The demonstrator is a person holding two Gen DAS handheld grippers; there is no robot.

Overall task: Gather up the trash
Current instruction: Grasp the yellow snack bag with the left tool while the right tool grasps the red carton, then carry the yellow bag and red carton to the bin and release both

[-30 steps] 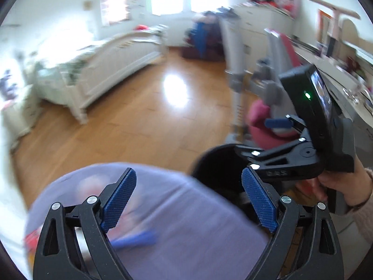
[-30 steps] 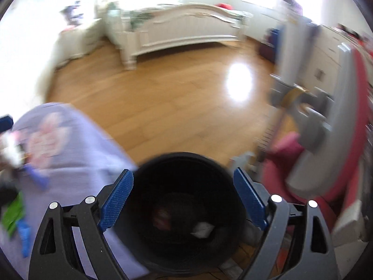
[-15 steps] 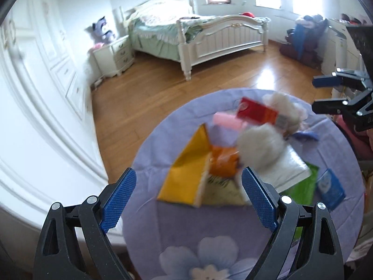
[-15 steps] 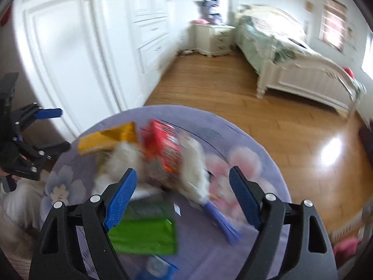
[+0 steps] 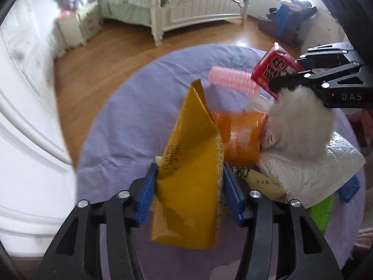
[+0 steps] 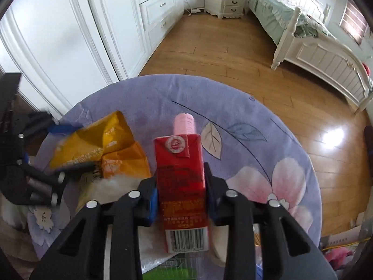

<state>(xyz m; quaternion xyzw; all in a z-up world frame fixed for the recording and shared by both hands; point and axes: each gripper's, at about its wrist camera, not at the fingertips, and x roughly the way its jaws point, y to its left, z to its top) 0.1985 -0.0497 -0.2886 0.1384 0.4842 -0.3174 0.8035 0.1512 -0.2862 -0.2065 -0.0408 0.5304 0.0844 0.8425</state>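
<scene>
My left gripper is shut on a yellow snack wrapper over the round purple table. My right gripper is shut on a red drink carton and holds it upright above the table. In the left wrist view the carton and the right gripper show at the upper right. In the right wrist view the yellow wrapper and the left gripper show at the left. An orange packet, a white fluffy ball and a pink roller lie in the pile.
A white crinkled wrapper, a green packet and a blue item lie at the table's right side. White wardrobe doors stand to the left, a bed beyond, wooden floor between.
Both grippers swung from the black bin to the table, then closed: the left on the yellow wrapper, the right on the red carton, which is now lifted.
</scene>
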